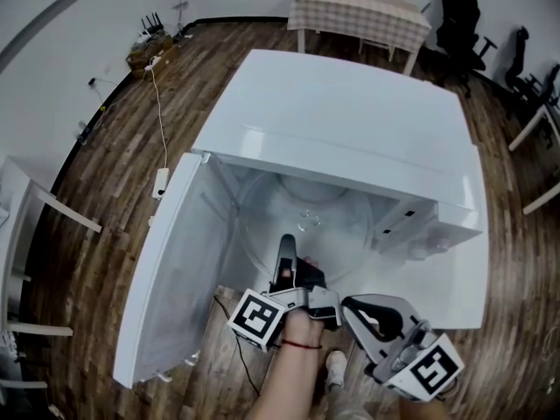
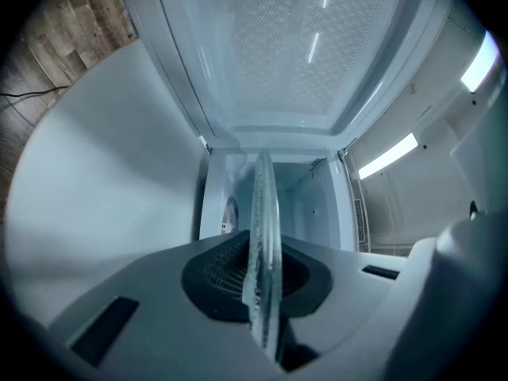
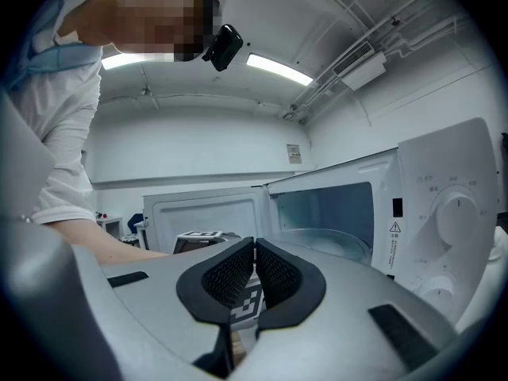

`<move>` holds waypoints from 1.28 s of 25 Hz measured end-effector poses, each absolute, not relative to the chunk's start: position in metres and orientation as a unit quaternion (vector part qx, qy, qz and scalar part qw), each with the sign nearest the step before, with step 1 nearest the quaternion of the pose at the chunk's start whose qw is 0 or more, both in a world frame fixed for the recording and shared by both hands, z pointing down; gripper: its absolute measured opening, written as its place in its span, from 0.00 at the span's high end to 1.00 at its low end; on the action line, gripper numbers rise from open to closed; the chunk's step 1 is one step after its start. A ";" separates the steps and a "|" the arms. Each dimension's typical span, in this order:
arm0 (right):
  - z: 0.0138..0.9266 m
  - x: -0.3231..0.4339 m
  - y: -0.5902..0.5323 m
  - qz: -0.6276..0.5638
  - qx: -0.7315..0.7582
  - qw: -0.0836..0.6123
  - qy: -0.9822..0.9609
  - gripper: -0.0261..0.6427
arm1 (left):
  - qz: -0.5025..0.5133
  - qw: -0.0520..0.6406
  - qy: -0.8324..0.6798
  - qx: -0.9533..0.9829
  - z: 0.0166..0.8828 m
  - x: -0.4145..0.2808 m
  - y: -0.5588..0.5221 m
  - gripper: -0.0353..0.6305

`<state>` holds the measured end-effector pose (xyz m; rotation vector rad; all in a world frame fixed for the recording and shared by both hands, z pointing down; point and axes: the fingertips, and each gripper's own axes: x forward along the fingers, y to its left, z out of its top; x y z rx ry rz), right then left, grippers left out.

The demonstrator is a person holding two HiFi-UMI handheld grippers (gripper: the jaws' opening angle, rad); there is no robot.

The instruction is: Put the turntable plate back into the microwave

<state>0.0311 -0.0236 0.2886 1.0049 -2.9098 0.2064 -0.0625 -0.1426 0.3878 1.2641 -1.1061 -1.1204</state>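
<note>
The white microwave [image 1: 350,121] stands with its door [image 1: 171,269] swung open to the left. The clear glass turntable plate [image 1: 306,221] lies flat in the cavity's mouth. My left gripper [image 1: 286,245] reaches in and is shut on the plate's near rim. In the left gripper view the plate [image 2: 263,236] shows edge-on between the dark pads [image 2: 218,272], with the cavity behind it. My right gripper [image 1: 354,309] hangs outside the front, to the right, shut and holding nothing. In the right gripper view its pads [image 3: 230,272] meet, and the plate [image 3: 337,244] shows inside the cavity.
The control panel with its dial [image 3: 456,213] is on the microwave's right side. A cable and a power strip [image 1: 161,182] lie on the wooden floor at left. A table with a checked cloth [image 1: 359,11] and office chairs [image 1: 459,20] stand behind.
</note>
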 end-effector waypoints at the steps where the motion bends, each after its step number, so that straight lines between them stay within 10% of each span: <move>1: 0.289 0.029 -0.026 0.067 0.326 0.028 -0.943 0.91 | -0.470 0.535 -0.462 0.528 0.390 -0.062 -0.146 0.92; 32: 0.298 0.023 -0.043 0.057 0.361 -0.005 -0.931 0.91 | -0.442 0.556 -0.477 0.517 0.419 -0.062 -0.206 0.92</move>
